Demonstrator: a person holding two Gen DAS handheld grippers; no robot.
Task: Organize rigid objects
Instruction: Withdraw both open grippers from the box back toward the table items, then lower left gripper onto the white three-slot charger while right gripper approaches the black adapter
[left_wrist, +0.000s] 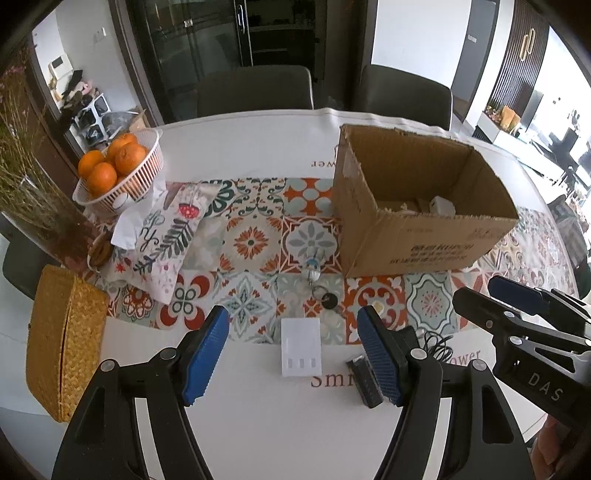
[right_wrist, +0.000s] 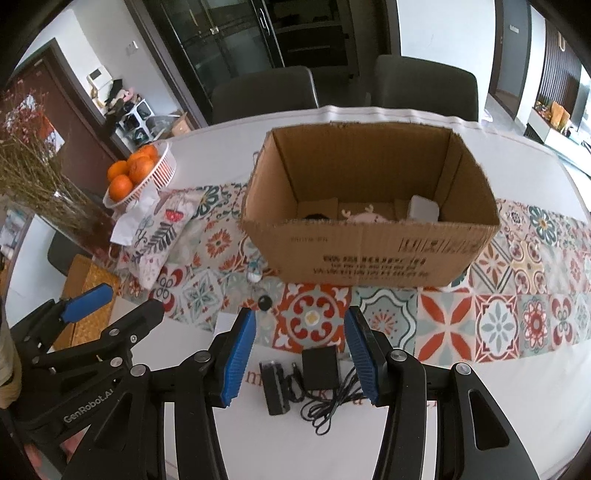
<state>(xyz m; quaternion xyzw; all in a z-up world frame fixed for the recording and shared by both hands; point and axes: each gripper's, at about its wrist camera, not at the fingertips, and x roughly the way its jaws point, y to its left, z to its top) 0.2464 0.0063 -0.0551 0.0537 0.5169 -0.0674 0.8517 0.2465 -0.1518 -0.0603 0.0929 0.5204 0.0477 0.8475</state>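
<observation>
An open cardboard box (left_wrist: 424, 236) (right_wrist: 369, 251) stands on the patterned runner and holds a white object (right_wrist: 424, 208) and a pale toy (right_wrist: 365, 216). A white plastic block (left_wrist: 301, 347) lies on the table between the fingers of my open left gripper (left_wrist: 293, 354). A small black stapler-like item (left_wrist: 364, 380) (right_wrist: 274, 387) lies to its right. A black power adapter (right_wrist: 320, 367) with its coiled cord (right_wrist: 328, 402) lies between the fingers of my open right gripper (right_wrist: 301, 356). A keyring with a black fob (left_wrist: 328, 300) (right_wrist: 264, 302) lies on the runner.
A white basket of oranges (left_wrist: 118, 170) (right_wrist: 140, 173), a printed cloth pouch (left_wrist: 166, 236), a woven yellow box (left_wrist: 62, 343) and a vase of dried stems (left_wrist: 33, 206) sit at the left. Two dark chairs (left_wrist: 255, 92) stand behind the table.
</observation>
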